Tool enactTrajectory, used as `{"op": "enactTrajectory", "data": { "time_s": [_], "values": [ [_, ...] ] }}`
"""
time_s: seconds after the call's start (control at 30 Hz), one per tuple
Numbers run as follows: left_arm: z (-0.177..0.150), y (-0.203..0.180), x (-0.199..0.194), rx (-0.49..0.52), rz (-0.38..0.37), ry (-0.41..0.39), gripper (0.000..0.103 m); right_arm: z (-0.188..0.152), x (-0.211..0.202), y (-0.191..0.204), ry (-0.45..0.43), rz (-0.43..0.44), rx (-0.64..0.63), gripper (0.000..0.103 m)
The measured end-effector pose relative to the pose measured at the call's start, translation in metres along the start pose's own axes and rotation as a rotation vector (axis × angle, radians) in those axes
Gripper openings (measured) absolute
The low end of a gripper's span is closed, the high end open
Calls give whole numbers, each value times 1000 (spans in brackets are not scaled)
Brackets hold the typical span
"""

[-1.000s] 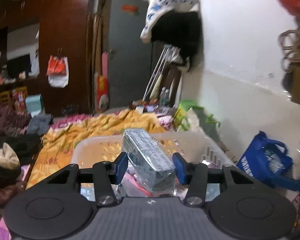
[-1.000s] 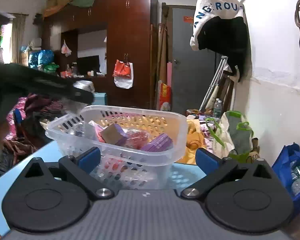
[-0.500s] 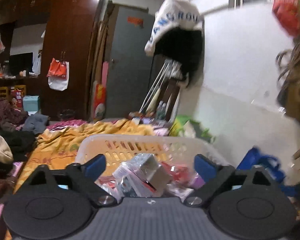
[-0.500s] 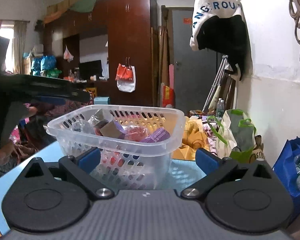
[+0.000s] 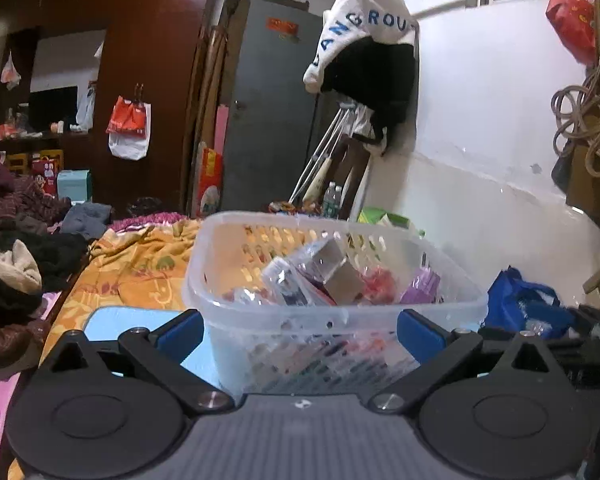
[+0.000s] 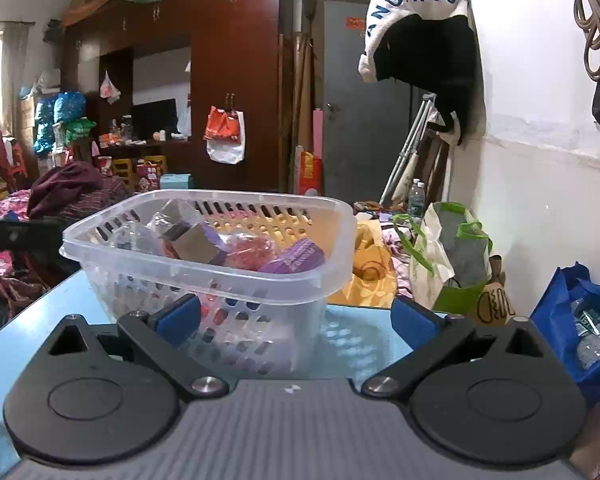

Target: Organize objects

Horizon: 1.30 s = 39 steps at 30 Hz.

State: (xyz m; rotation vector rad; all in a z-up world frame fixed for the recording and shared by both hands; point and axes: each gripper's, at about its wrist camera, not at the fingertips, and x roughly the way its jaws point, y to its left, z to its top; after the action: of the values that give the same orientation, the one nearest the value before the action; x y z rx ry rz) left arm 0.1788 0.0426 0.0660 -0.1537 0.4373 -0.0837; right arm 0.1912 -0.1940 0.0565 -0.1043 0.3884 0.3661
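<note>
Both of our tools are empty: the left hand-held gripper [image 5: 300, 330] has its blue pads spread wide with nothing between them, and the right hand-held gripper [image 6: 296, 320] is spread just as wide. Each one hovers low over the blue desk [image 6: 40, 320], just short of the basket [image 6: 204, 268], which stands on the desk straight ahead in both views.

Inside the basket we see wrapped packets piled loosely: a brown box [image 6: 198, 242], a red bundle [image 6: 246, 250], a purple pack [image 6: 292, 256] and a clear-wrapped packet [image 5: 288, 288] leaning near the middle. Beyond it lie the bed with its orange sheet [image 5: 140, 264] and the wardrobe [image 6: 236, 80].

We judge that we are between items (no loose thing shows on the desk in either view). Our next move calls for finding another object to sort, lining the wide-set pads around it, then closing and carrying it over the basket rim.
</note>
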Motion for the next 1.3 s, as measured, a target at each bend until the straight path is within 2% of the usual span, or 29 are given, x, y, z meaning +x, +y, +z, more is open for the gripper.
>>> {"op": "enactTrajectory", "data": {
  "time_s": [0.17, 0.47, 1.3],
  "values": [
    [-3, -14, 7, 41, 39, 26, 103, 1, -2, -2, -11, 13, 27, 103],
    [-7, -36, 10, 94, 56, 44, 103, 2, -4, -1, 4, 22, 1, 103],
    [-7, -48, 7, 120, 72, 44, 103, 3, -11, -3, -21, 34, 50, 103]
  ]
}}
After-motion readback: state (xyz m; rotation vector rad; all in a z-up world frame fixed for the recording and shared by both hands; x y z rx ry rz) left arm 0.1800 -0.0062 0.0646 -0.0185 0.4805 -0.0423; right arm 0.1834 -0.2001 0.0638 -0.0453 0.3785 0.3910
